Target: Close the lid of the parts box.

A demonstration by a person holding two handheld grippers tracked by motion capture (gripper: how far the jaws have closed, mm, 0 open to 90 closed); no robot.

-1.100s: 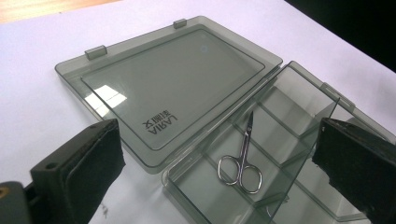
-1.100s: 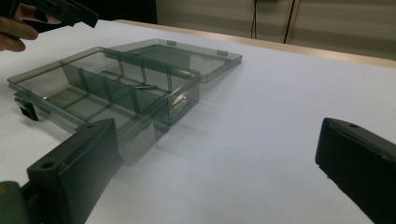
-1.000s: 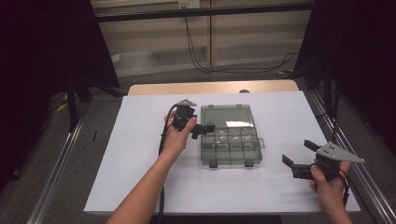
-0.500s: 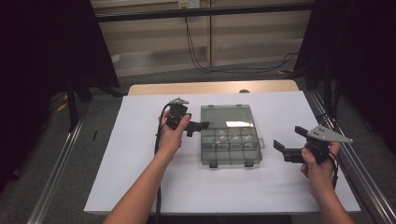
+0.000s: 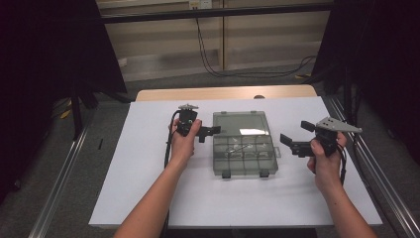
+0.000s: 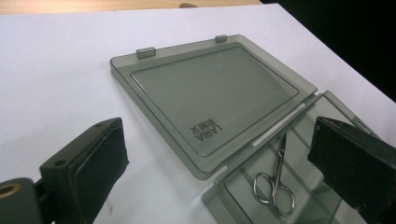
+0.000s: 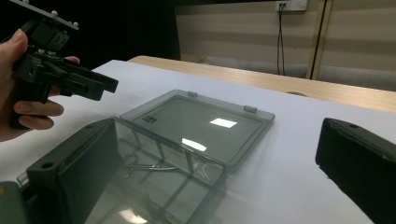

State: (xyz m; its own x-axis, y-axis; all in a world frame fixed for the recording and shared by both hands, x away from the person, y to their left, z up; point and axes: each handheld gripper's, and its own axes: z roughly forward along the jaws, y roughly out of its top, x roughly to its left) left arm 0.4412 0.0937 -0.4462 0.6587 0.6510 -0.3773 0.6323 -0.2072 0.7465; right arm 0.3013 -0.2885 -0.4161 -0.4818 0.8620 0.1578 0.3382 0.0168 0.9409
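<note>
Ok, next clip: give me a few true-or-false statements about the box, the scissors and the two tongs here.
1. The smoky grey transparent plastic compartment box lies open, its lid flat on the white table. True.
2. The small silver metal scissors lie on the table outside the box. False: they lie in one of the box's compartments.
3. The left tongs are shut on the lid. False: they are open and hold nothing.
4. The right tongs are open, to the right of the box. True.
5. The lid's two latch tabs are on its far edge. True.
</note>
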